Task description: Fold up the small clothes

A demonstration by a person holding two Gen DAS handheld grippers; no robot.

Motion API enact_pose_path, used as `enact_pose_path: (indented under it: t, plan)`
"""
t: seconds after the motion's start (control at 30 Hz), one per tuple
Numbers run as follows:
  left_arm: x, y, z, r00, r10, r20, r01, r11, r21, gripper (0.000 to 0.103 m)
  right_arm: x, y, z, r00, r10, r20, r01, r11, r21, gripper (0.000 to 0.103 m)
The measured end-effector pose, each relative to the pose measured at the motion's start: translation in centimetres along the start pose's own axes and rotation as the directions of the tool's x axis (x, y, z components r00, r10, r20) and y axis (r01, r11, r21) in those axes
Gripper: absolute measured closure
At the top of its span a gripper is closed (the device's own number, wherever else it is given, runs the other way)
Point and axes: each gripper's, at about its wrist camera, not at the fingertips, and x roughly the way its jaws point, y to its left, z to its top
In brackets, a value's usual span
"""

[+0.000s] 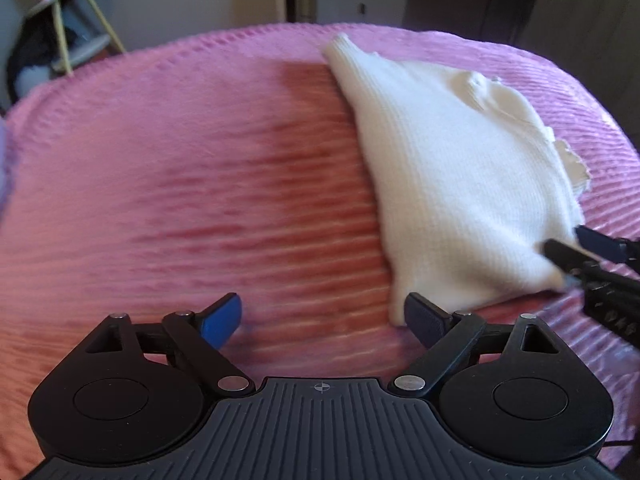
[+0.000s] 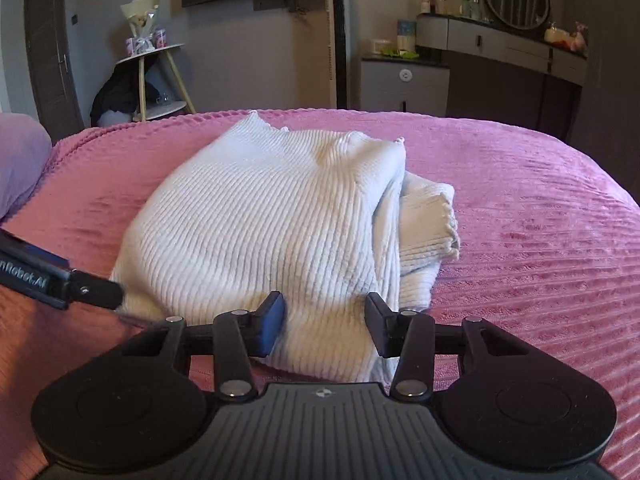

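Your folded white ribbed knit garment [image 2: 260, 216] lies on the pink ribbed plush bedspread [image 2: 520, 220], reaching from near the bed's far edge back toward you, with a cuffed sleeve end [image 2: 434, 216] sticking out of its right side. Your right gripper [image 2: 325, 326] sits at the garment's near edge, jaws partly open with the knit bunched between the two fingers, which do not pinch it. In the left wrist view the garment [image 1: 448, 168] lies toward the bed's right side, and your left gripper [image 1: 324, 320] hangs wide open over bare bedspread [image 1: 200, 184], its right finger [image 1: 424, 318] just beside the garment's near left corner. The right gripper [image 1: 568, 256] shows there at the garment's near right corner.
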Motion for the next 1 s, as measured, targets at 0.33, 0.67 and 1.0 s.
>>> enact_pose_path:
  t: [0.33,0.67,1.0]
  plan:
    - [1.8,-3.6,3.5,0.998,-0.007,0.069,0.005,1.000,0.025,0.006,-0.3,0.7,2.2,0.994,-0.070,0.080,0.076,0.994,-0.075,0.059]
    - [4.0,-3.6,2.6,0.998,-0.011,0.057,0.009,1.000,0.030,0.000,1.8,0.0,0.3,0.995,-0.101,0.019,0.102,0.987,-0.122,0.041]
    - [3.0,-4.3,1.7,0.998,0.042,0.046,-0.045,0.997,0.065,0.000,0.2,0.3,-0.4,0.982,-0.182,0.044,0.186,0.974,-0.129,0.022]
